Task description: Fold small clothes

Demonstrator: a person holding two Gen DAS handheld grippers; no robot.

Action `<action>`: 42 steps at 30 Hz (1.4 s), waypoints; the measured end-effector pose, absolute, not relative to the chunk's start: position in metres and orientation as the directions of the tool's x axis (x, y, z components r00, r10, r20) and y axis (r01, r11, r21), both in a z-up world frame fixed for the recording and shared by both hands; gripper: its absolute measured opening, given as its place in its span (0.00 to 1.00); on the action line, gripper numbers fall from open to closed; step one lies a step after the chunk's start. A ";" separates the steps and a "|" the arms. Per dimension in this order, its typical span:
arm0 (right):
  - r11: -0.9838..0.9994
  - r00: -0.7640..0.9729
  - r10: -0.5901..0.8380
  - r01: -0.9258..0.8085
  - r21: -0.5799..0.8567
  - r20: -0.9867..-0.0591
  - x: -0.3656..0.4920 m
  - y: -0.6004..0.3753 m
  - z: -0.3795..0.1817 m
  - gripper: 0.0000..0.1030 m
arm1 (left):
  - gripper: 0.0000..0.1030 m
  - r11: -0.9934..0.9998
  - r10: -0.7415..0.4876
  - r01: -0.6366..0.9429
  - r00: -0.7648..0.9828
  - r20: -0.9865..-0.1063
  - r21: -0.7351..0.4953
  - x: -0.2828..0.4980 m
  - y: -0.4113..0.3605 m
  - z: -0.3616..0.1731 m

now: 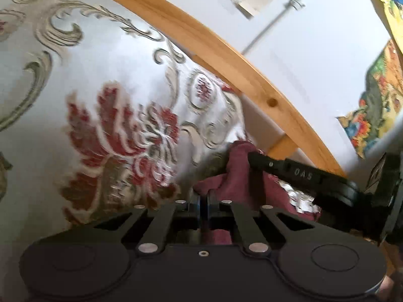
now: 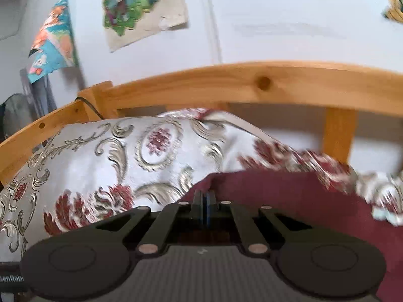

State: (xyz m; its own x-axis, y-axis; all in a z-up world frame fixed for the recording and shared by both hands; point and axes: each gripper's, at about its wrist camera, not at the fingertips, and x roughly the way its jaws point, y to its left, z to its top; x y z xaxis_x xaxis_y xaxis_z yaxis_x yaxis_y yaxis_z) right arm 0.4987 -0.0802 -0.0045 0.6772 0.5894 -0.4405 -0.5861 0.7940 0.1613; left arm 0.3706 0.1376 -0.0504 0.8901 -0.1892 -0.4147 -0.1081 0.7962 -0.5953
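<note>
Left wrist view: the left gripper (image 1: 203, 202) is seen at lower centre, its fingers pressed together on a fold of the maroon garment (image 1: 236, 176).
Maroon garment: bunched at lower centre-right of the left wrist view, lying on the brocade bedspread (image 1: 105, 105); in the right wrist view it is spread across the lower right.
Right gripper (image 1: 254, 157): seen entering from the right edge of the left wrist view, its tip touching the garment's raised fold.
Right wrist view: the right gripper's fingers are pressed together at the maroon cloth's edge; cloth between the pads cannot be made out.
Bedspread: silver, patterned with red flowers and grey scrolls, blurred in places.
Wooden bed rail (image 2: 252, 85): curved across the upper frame, behind the bedspread.
Wall (image 2: 289, 25): white, hung with colourful pictures (image 2: 141, 5) at upper left.
</note>
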 end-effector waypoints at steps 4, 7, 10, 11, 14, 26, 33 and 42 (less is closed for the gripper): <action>0.801 0.668 0.552 -0.592 0.094 -0.499 0.504 -0.056 -0.015 0.03 | 0.06 0.798 -0.167 -0.177 0.853 -0.494 -0.575 0.378 0.139 -0.063; 0.810 0.674 0.528 -0.582 0.071 -0.517 0.499 -0.059 -0.016 0.14 | 0.15 0.772 -0.157 -0.232 0.832 -0.531 -0.591 0.381 0.148 -0.068; 0.820 0.682 0.515 -0.569 0.064 -0.519 0.483 -0.082 -0.013 0.46 | 0.24 0.772 -0.151 -0.240 0.830 -0.537 -0.589 0.380 0.150 -0.067; 0.824 0.686 0.506 -0.564 0.058 -0.522 0.476 -0.090 -0.012 0.48 | 0.29 0.783 -0.143 -0.238 0.831 -0.538 -0.575 0.380 0.149 -0.064; 0.848 0.695 0.458 -0.529 0.037 -0.554 0.446 -0.127 -0.014 0.62 | 0.48 0.820 -0.122 -0.229 0.826 -0.551 -0.525 0.376 0.144 -0.059; 0.950 0.754 0.187 -0.302 -0.080 -0.629 0.266 -0.244 -0.070 0.85 | 0.78 0.945 -0.022 -0.167 0.825 -0.565 -0.281 0.370 0.115 -0.047; 0.976 0.746 0.216 -0.152 0.154 -0.630 0.228 -0.281 -0.082 0.86 | 0.79 0.973 0.022 -0.151 0.813 -0.581 -0.175 0.369 0.098 -0.050; 0.935 0.774 0.348 -0.325 0.140 -0.530 0.241 -0.254 -0.074 0.52 | 0.84 0.978 -0.069 -0.078 0.751 -0.657 -0.191 0.317 0.082 -0.050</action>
